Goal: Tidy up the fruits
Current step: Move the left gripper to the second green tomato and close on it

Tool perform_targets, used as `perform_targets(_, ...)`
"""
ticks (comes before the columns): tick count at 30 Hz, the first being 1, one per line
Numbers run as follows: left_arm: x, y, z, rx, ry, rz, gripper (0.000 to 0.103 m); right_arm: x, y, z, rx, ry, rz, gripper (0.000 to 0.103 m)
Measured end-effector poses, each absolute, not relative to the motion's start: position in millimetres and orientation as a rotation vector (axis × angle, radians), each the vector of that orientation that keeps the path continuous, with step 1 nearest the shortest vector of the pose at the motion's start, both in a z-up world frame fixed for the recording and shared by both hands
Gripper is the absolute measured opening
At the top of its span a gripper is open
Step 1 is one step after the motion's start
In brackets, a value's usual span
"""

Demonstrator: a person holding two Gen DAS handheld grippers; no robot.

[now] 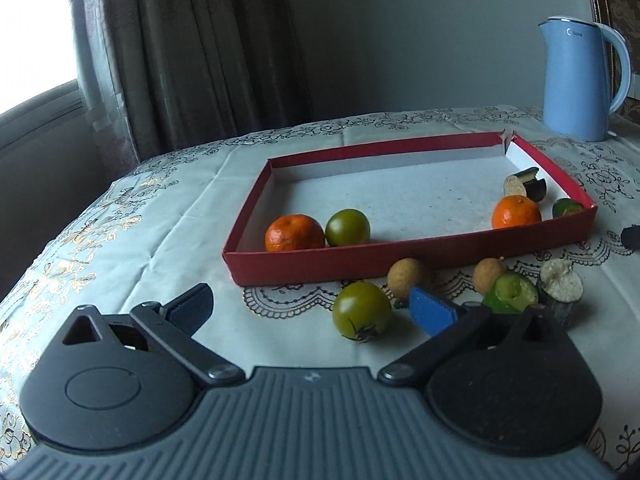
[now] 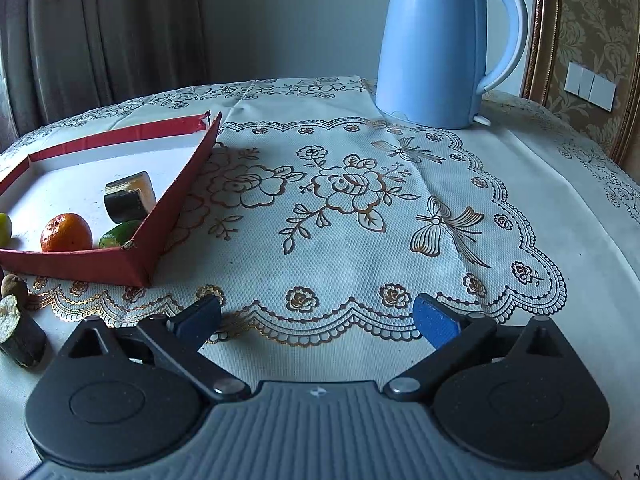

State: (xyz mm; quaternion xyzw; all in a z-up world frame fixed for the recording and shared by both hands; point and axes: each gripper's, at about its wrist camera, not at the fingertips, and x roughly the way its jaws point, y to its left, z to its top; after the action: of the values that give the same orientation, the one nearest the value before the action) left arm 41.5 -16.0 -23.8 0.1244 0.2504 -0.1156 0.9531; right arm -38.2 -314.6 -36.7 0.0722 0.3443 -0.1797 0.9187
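Several fruits lie outside our red tray (image 1: pixel 420 256); both claws, left gripper (image 1: pixel 316 308) and right gripper (image 2: pixel 318 316), gape wide and empty, perhaps lining up the green tomato (image 1: pixel 362 310).

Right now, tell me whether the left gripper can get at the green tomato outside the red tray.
Probably yes: the left gripper is open, the green tomato lies just ahead, nothing between.

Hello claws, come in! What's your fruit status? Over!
Left claw open, empty. Right claw open, empty. Red tray holds two oranges, one green tomato; another green tomato on the cloth before the left claw. Nothing blocking.
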Motion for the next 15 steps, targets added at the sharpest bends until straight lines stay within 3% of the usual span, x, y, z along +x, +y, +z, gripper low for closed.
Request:
perform_targets(5, 49.7, -13.6, -29.9, 0.224, 0.539, -0.245, 0.103, -38.2, -314.7, -36.9, 0.148, 0.708, -0.370, 0.103)
perform_targets(9, 55.8, -8.5, -32.9, 0.181, 0.577, -0.267, 0.087, -38.4, -314.6, -36.8, 0.148, 0.708, -0.369, 0.103)
perform_targets(11, 57.7, -8.5, -34.9, 0.180, 0.592, -0.279, 0.076, -38.4, -314.6, -36.8, 0.148, 0.708, -0.369, 0.103)
perform_targets(13, 55.9, -7.9, -35.3, 0.167, 0.593, -0.320, 0.049, -38.4, -314.5, -36.8, 0.148, 0.708, -0.369, 0.103)
perform_targets(15, 54.2, -10.2, -36.4, 0.171, 0.595, -0.347, 0.031, -38.5, -314.5, -36.7, 0.148, 0.708, -0.369, 0.103)
